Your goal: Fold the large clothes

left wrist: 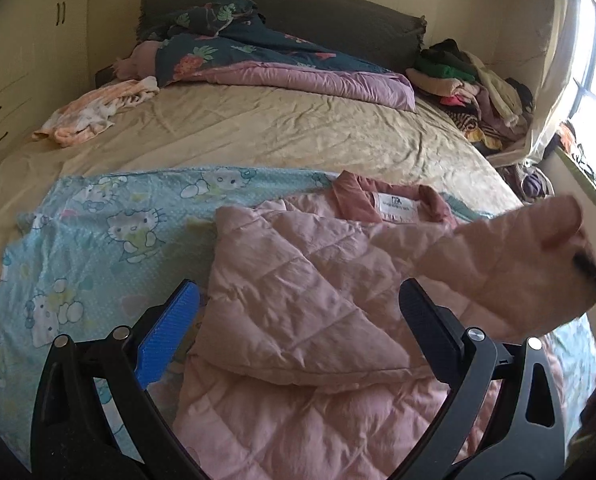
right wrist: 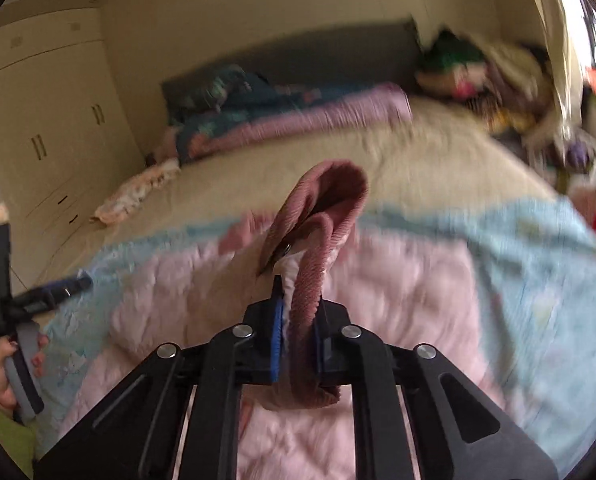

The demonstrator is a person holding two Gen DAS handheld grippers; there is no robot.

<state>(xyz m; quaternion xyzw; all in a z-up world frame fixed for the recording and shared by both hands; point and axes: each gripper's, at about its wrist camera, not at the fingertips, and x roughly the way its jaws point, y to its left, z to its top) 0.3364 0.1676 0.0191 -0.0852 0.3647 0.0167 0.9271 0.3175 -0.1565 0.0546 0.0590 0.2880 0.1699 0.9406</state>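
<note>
My right gripper (right wrist: 298, 312) is clenched on the ribbed dusty-pink cuff (right wrist: 321, 216) of the quilted pink jacket (left wrist: 298, 280), fabric pinched between the blue pads and lifted off the bed. My left gripper (left wrist: 298, 304) is released, jaws wide apart, hovering over the jacket with nothing between them.

The jacket lies on a light-blue cartoon-cat print sheet (left wrist: 98, 240) at the near end of the bed (left wrist: 258, 132), one side panel folded over its middle, collar toward the headboard. The raised sleeve (left wrist: 517, 256) crosses the right side of the left wrist view and hides that part of the jacket.

Around: crumpled peach-and-white garment (left wrist: 94, 108) on the beige sheet, far left; dark floral duvet over a mauve quilt (left wrist: 298, 76) at the head; mixed clothes pile (left wrist: 469, 88) in the far right corner by the window; cream wardrobe (left wrist: 14, 60) on the left.

White neck label (left wrist: 395, 202) inside the collar, print too small to read.

Right wrist view is motion-blurred.
</note>
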